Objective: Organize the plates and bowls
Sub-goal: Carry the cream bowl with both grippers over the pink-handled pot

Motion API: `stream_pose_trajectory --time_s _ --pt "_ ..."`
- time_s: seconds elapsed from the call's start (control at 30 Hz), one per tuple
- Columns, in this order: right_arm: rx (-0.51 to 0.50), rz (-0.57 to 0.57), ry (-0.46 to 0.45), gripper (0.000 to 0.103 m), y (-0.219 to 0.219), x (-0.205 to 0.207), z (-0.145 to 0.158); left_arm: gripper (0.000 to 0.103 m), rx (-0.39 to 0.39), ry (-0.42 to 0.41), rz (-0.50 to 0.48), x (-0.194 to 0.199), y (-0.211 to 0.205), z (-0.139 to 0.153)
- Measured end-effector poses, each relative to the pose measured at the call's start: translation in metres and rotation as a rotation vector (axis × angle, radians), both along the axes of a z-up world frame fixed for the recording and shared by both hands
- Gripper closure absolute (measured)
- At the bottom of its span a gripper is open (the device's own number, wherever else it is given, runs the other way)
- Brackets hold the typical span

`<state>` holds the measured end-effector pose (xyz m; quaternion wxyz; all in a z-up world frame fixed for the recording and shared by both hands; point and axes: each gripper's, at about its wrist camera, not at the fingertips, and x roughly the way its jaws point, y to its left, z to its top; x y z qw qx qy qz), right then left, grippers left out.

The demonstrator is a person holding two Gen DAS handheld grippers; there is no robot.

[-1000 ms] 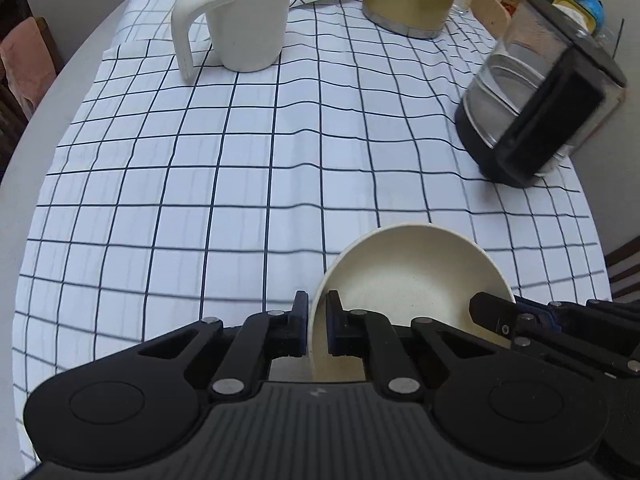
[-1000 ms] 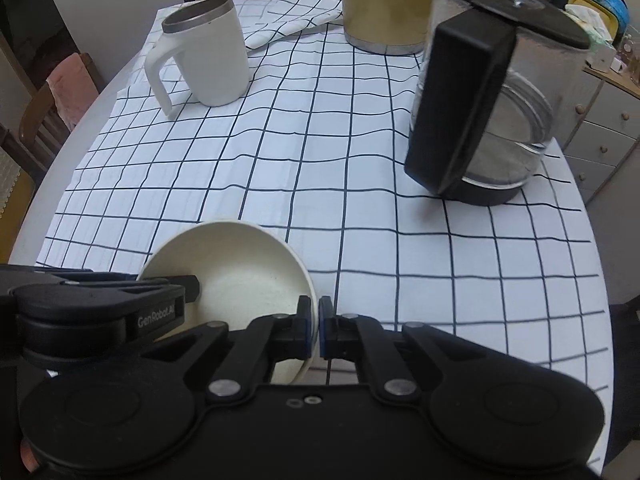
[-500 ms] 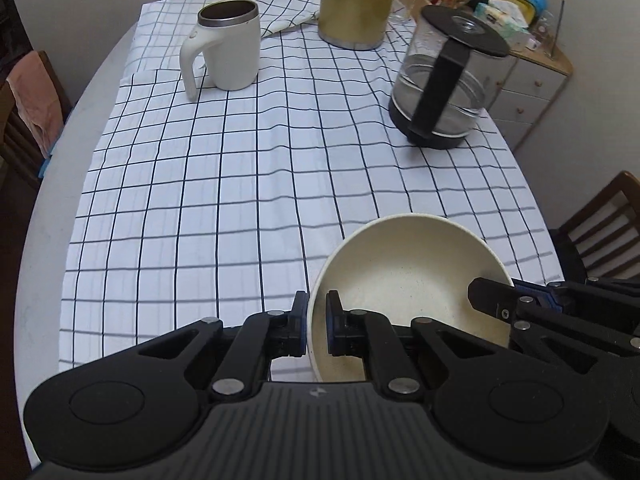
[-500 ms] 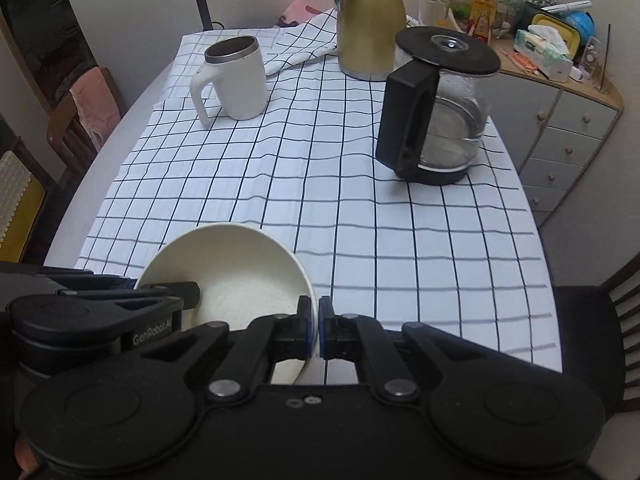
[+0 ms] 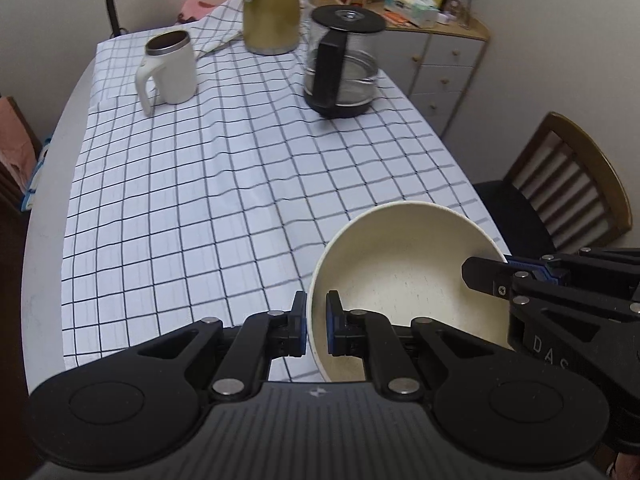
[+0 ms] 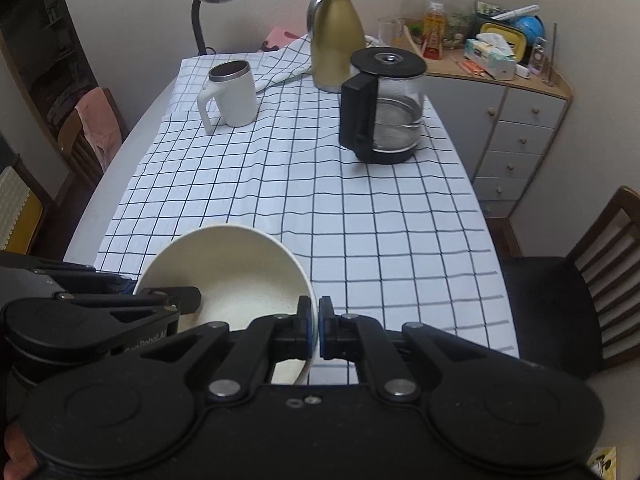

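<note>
you had the cream bowl point(image 5: 404, 276) pinched between both tools at once, held up off the checked tablecloth point(image 5: 224, 184) over the near end of the table point(image 5: 44, 220). your left gripper point(image 5: 316, 328) was closed on the bowl's left rim, one blue-faced pad outside the wall and one inside. your right gripper point(image 6: 316, 330) was clamped the same way on the opposite rim, its fingers straddling the thin edge. in the left wrist view the right gripper's finger reached in over the bowl's far-right rim; in the right wrist view the left gripper's finger poked into the bowl point(image 6: 236, 276) from the left. the bowl sat tilted, its open side facing towards the cameras, and its inside looked bare apart from faint speckling.

farther up the cloth stood a white mug point(image 5: 170, 68) with a dark metal rim, handle pointing to the near left. a glass coffee pot point(image 6: 382, 106) with a black lid and handle stood on the right side of the cloth, well apart from the mug. a gold jug point(image 6: 336, 40) stood behind it, near a folded-over bit of cloth. a wooden chair point(image 6: 576, 292) sat off the table's right edge.
</note>
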<state>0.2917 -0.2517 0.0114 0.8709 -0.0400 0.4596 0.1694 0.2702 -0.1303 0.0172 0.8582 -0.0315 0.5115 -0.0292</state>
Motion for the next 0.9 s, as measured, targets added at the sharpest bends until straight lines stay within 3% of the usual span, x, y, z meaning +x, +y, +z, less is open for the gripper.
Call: stream_pose_trajectory --time_s 0.37,0.9 --pt "0.008 -0.113 0.037 0.099 -0.062 -0.064 -0.011 0.095 -0.005 0.050 -0.149 -0.046 -0.063 -0.022" --pt "0.009 -0.206 0.141 0.099 -0.106 -0.092 -0.080 0.095 0.030 0.129 -0.208 -0.053 -0.101 -0.086"
